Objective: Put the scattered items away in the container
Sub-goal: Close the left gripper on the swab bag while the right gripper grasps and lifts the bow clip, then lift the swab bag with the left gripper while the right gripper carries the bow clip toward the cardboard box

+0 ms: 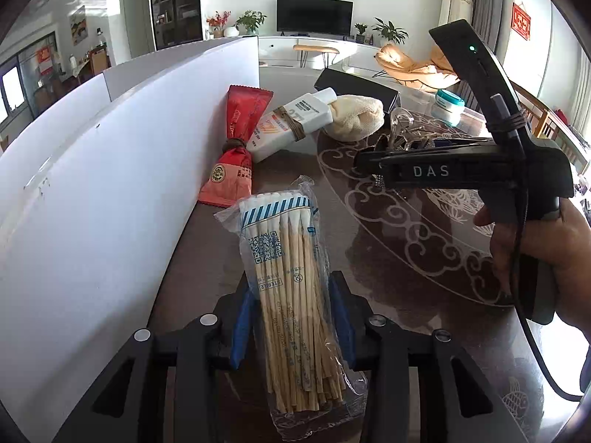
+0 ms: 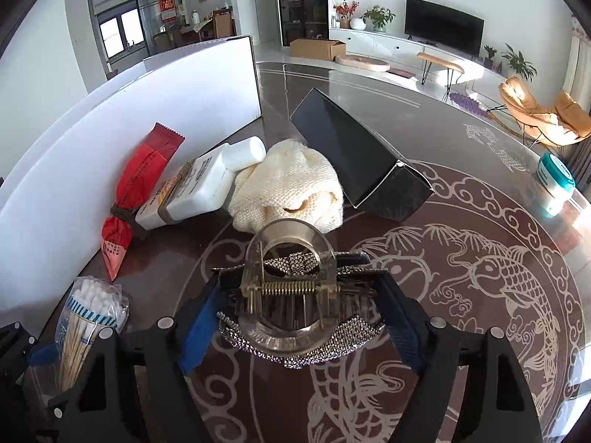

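Note:
A clear pack of cotton swabs [image 1: 280, 258] lies lengthwise between the blue pads of my left gripper [image 1: 291, 289], which is shut on it just above the dark table. The same pack [image 2: 92, 313] shows at the lower left of the right wrist view. A clear claw hair clip [image 2: 295, 336] with a rhinestone bow sits between the blue-padded fingers of my right gripper [image 2: 299, 295], whose pads touch its glittery ends. In the left wrist view a hand [image 1: 546, 258] holds that right gripper [image 1: 373, 158] at the right.
A black box [image 2: 362, 162] lies tilted behind a cream knitted cloth [image 2: 291, 188]. A white bottle [image 2: 195, 192] and a red packet [image 2: 136, 184], each tied with a brown band, rest against a white board [image 2: 147, 103]. A teal-lidded jar [image 2: 556, 184] stands far right.

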